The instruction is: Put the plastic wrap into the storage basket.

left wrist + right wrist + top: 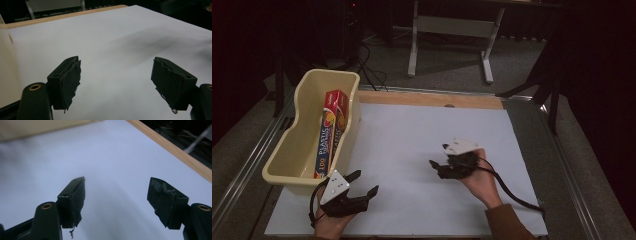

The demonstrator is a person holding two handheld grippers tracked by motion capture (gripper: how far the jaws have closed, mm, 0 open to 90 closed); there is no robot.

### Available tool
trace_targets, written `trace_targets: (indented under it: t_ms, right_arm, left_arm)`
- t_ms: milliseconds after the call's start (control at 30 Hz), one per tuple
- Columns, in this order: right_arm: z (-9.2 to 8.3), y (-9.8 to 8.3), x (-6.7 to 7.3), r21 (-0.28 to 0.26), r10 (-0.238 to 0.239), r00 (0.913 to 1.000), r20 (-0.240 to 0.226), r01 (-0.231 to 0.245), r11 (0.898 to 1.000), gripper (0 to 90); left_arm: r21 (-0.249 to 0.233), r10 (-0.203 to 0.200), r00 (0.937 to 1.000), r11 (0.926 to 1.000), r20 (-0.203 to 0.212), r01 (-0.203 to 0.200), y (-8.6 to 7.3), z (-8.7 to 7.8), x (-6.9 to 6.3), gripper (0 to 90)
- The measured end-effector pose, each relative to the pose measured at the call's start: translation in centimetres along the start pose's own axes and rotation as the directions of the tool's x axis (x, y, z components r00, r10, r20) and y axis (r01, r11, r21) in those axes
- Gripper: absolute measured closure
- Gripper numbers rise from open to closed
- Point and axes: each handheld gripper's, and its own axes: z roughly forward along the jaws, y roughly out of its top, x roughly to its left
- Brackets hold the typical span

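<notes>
Your left gripper (364, 183) is hovering over the white sheet (412, 145) with its jaws spread wide and nothing between them; it is sitting just beside the near end of the cream tub (302, 90), which is your landmark here. In the left gripper view the gripper (116, 82) is showing two frayed black pads (71, 80) well apart, with bare white sheet (112, 45) lying between them and the tub's pale wall (6, 65) rising at the left edge.

Your right gripper (438, 156) is also standing wide and empty. It is pointing toward the tub from well across the sheet, with your hand (479, 180) wrapping its body and its cable (512, 195) trailing away from the tub. In the right gripper view the gripper (116, 195) is looking across plain white sheet (75, 152), with the table's wooden edge (175, 150) running diagonally past.

Inside the tub, a long box of plastic wrap (329, 132) is lying lengthwise, leaning against the wall nearest the sheet, its red end toward the tub's far end.

The tub is resting on the sheet's left edge, beside the table's wooden strip (427, 100).
</notes>
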Motion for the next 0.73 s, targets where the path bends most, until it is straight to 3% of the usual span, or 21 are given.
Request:
trace_targets:
  t_ms: [133,233,300,467,567,733]
  right_arm:
    - [-2.3,-4.5,-1.2,-0.044,0.077,0.9966,0.031,-0.075,0.996,30.0]
    - [-3.8,-7.1,-1.8,-0.09,0.163,0.9862,0.031,-0.159,0.983,30.0]
    - [-4.6,-8.4,-1.9,-0.116,0.188,0.9817,0.029,-0.184,0.976,30.0]
    - [-6.7,-10.0,-1.9,-0.173,0.197,0.9785,0.061,-0.184,0.968,30.0]
    - [-7.0,-10.6,-2.0,-0.186,0.188,0.9795,0.073,-0.172,0.967,30.1]
    - [-6.5,-10.6,-1.7,-0.165,0.143,0.9866,0.079,-0.128,0.978,29.7]
  left_arm:
    - [0.003,-0.003,1.0,1.0,0.001,0.003,0.0,0.1,0.1,23.2]
    - [0.007,-0.004,1.0,1.0,-0.002,0.004,-0.1,0.1,0.1,23.1]
    - [0.008,-0.004,1.0,1.0,-0.003,0.004,-0.1,0.1,0.0,23.0]
    - [0.007,0.006,1.0,1.0,-0.006,-0.006,0.0,0.1,0.0,23.0]
    - [0.006,0.011,0.9999,0.9999,-0.009,-0.011,0.0,0.0,0.0,23.0]
    - [0.004,0.012,0.9999,0.9999,-0.01,-0.012,0.1,0.0,-0.1,22.9]
